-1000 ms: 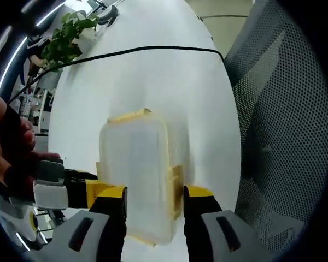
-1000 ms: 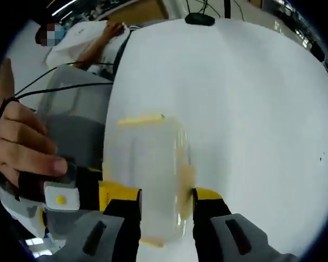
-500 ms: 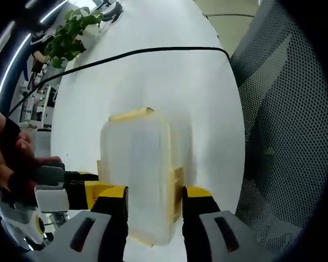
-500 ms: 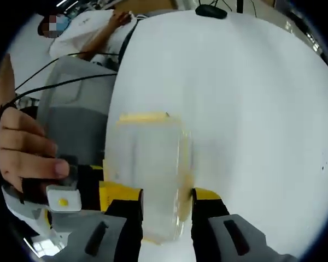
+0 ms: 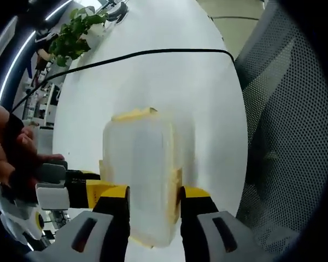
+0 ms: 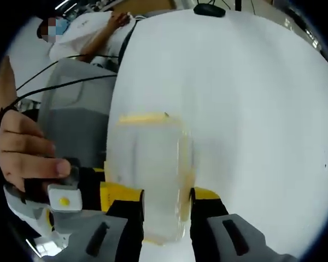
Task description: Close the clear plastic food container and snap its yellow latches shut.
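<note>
The clear plastic container (image 5: 139, 174) lies on the white table, lid on, with a yellow latch (image 5: 132, 114) at its far end and another along its right side (image 5: 175, 188). My left gripper (image 5: 154, 204) has its jaws pressed against the container's two long sides near its close end. In the right gripper view the same container (image 6: 147, 174) shows a yellow latch at its far end (image 6: 142, 117), and my right gripper (image 6: 165, 210) clamps its sides likewise. A hand with the other gripper (image 5: 52, 188) comes in from the left of each view.
A black cable (image 5: 153, 52) crosses the white table (image 5: 153, 87) beyond the container, with a potted plant (image 5: 71, 35) at the far end. A mesh chair (image 5: 279, 142) stands at the right. A person in white (image 6: 93, 33) sits past the table, and a grey chair (image 6: 71, 109) is beside it.
The left gripper's jaws have drawn slightly closer together against the container's sides. The right gripper's jaws have also narrowed a little. The container has stayed in place.
</note>
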